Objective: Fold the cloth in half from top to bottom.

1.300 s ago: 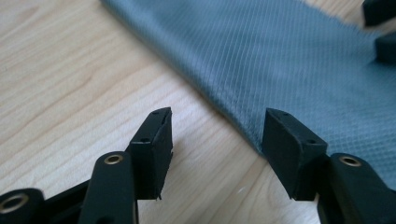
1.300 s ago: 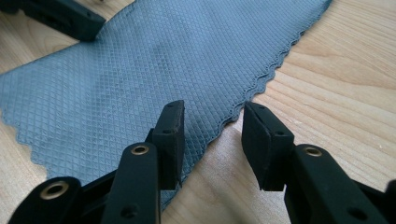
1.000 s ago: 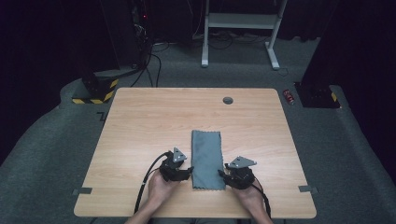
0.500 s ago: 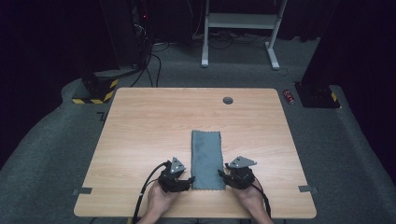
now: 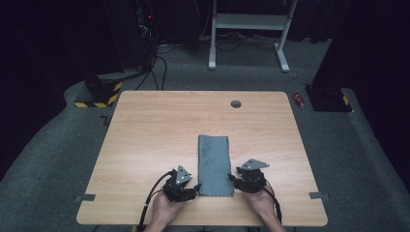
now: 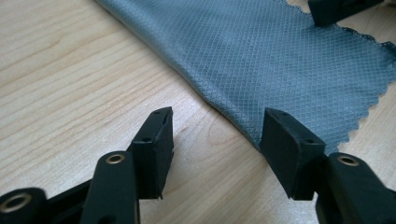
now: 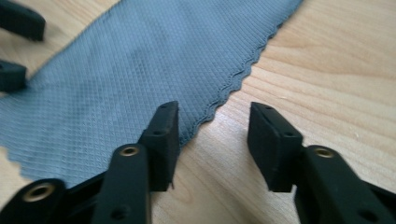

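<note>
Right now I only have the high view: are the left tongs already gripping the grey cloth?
Observer: No. In the left gripper view the left tongs stand open, with the long edge of the grey cloth running between the jaws, nothing pinched.
Operator: And the right tongs?
Observer: Also open. The right tongs straddle the cloth's scalloped edge; one jaw is over the fabric, the other over the bare table.
Operator: Is the cloth one layer there?
Observer: At that scalloped edge two layers seem to lie stacked, so it looks folded.
</note>
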A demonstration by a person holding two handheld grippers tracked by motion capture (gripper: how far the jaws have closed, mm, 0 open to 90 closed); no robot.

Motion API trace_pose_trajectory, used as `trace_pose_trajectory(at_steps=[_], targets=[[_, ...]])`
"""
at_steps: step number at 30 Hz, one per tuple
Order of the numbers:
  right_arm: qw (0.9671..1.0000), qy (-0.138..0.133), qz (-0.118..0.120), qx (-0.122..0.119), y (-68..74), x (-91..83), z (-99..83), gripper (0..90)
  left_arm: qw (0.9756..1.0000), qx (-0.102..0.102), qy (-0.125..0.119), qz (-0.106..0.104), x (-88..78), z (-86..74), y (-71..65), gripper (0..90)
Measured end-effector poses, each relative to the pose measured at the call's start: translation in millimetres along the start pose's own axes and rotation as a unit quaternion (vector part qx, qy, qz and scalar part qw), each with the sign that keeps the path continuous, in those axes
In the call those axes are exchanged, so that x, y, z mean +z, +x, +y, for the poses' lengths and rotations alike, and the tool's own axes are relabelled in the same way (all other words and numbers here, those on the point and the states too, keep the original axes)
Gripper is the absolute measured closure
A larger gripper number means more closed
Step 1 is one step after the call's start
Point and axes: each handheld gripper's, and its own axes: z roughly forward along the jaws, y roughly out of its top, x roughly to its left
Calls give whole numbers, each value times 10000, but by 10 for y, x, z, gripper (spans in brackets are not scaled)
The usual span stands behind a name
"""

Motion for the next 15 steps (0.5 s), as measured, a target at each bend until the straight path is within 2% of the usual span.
trace_pose_trajectory(at_steps=[1, 2, 4, 5, 7, 9, 12, 15], targets=[[9999, 5, 87, 85, -33, -5, 6, 557, 9999, -72, -30, -130, 1, 12, 22, 454], [9999, 5, 87, 85, -33, -5, 6, 557, 9999, -72, -30, -130, 1, 12, 22, 462], [9993, 28, 215, 314, -139, -28, 29, 586, 9992, -235, -150, -272, -5, 49, 79, 464], [9993, 57, 200, 313, -151, -33, 45, 588, 9987, -341, -195, -320, 2, 96, 137, 461], [9995, 66, 180, 267, -173, -37, 72, 595, 9983, -435, -194, -324, 29, 159, 219, 454], [9988, 101, 276, 384, -200, -29, 101, 608, 9981, -518, -173, -301, 71, 229, 308, 452], [9994, 107, 199, 275, -222, -6, 163, 626, 9976, -611, -181, -257, 122, 332, 448, 449], [9990, 95, 246, 359, -271, 32, 229, 633, 9973, -690, -168, -189, 164, 434, 567, 448]])
